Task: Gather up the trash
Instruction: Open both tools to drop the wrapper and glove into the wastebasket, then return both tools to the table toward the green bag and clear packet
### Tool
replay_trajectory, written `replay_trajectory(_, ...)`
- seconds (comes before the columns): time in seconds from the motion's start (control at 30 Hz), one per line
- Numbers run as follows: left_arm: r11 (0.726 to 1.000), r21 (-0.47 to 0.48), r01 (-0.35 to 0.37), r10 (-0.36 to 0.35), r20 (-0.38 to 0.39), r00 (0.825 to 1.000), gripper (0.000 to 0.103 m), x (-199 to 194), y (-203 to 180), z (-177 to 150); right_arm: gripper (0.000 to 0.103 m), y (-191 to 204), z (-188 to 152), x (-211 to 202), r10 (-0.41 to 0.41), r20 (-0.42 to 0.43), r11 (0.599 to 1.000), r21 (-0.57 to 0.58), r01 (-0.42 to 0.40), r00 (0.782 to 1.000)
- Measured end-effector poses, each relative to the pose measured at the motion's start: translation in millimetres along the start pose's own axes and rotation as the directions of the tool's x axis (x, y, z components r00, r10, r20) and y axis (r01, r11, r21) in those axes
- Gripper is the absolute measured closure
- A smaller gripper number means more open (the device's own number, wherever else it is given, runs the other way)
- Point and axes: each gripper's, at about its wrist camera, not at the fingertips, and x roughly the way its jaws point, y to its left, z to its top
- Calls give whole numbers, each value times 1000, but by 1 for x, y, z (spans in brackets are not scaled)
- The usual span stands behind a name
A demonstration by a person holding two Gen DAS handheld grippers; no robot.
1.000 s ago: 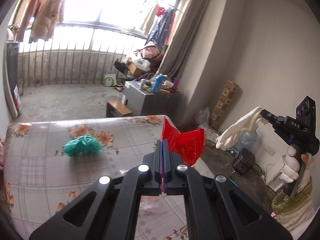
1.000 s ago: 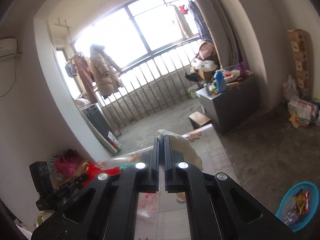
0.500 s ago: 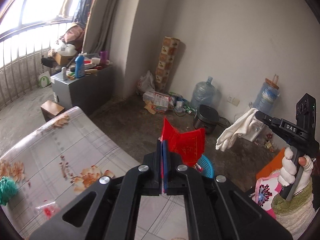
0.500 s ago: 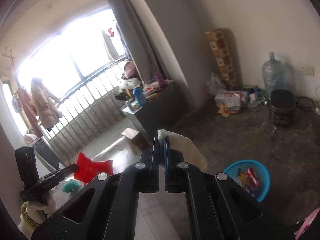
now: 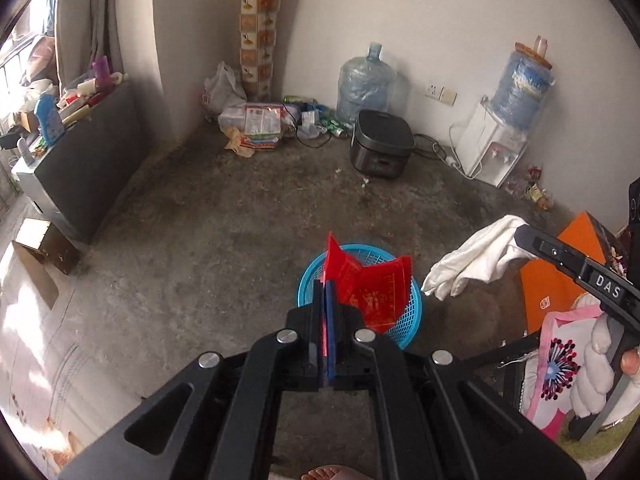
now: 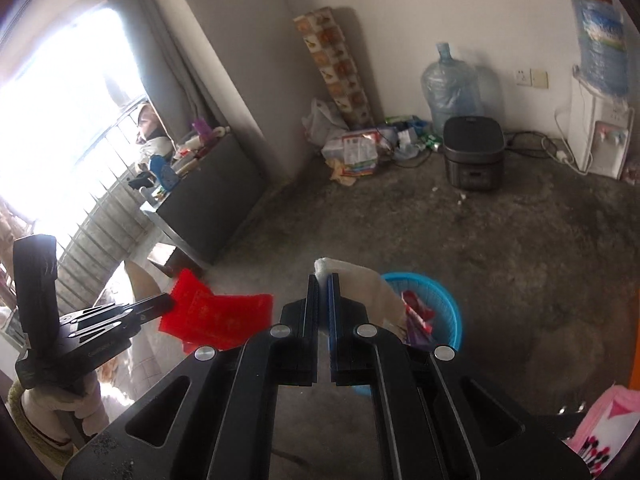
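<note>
My left gripper is shut on a red wrapper and holds it just over a blue mesh basket on the concrete floor. My right gripper is shut on a white crumpled cloth, up to the left of the same basket, which holds some trash. In the left wrist view the right gripper holds the white cloth right of the basket. In the right wrist view the left gripper holds the red wrapper at the left.
A black rice cooker, water jugs, a water dispenser and a litter pile line the far wall. A grey cabinet stands left. A floral-cloth table edge lies lower left. An orange board is right.
Both grippers swung from the table and window towards the room floor. The blue basket came under the left gripper. Both keep hold of their items.
</note>
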Motion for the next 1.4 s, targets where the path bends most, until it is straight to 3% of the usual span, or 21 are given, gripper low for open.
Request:
replay_trajectory(0.17,999,30,-15,18,-86,996,101,76,-15,14,95,-21,-5,38,-34,-66,998,56,38,997)
replay_trajectory(0.2,1000,26,-7,10,-115,993,89,92,-16,15,88,-26,-6,49,-32,-87,997,65,38,996)
replay_trajectory(0.23,1000,16,-12,14,-165,986,68,109,-16,15,81,-31,-9,60,-45,-116,995,81,55,992)
replay_trajectory(0.27,1000,4,-20,20,-195,981,63,122,-15,17,69,-36,-9,70,-56,-144,993,93,70,988)
replay_trajectory(0.37,999,-40,-11,4,-175,985,61,130,-10,19,68,-43,-14,80,-64,-174,989,121,86,983)
replay_trajectory(0.43,998,-58,4,-13,-150,989,53,122,-6,18,68,-46,-17,76,-46,-167,986,148,71,985)
replay_trajectory(0.5,998,-59,10,-17,-123,992,52,114,-5,17,68,-45,-20,71,-42,-159,986,153,66,986)
replay_trajectory(0.73,997,-74,26,-27,-11,1000,49,53,2,20,66,-47,-21,45,-2,-114,985,174,22,993)
replay_trajectory(0.9,995,-75,62,-55,82,995,40,-19,8,10,58,-30,-17,17,46,-59,989,141,-37,997)
replay_trajectory(1.03,997,-71,44,-33,140,990,34,-75,17,-10,52,-9,-17,-8,101,-15,992,81,-100,995)
replay_trajectory(1.23,986,-166,6,34,236,971,28,-165,47,-59,42,35,-18,-37,204,7,978,-32,-204,979)
replay_trajectory(1.4,961,-265,-78,157,290,944,24,-232,79,-117,35,75,-21,-47,288,-19,950,-121,-288,957)
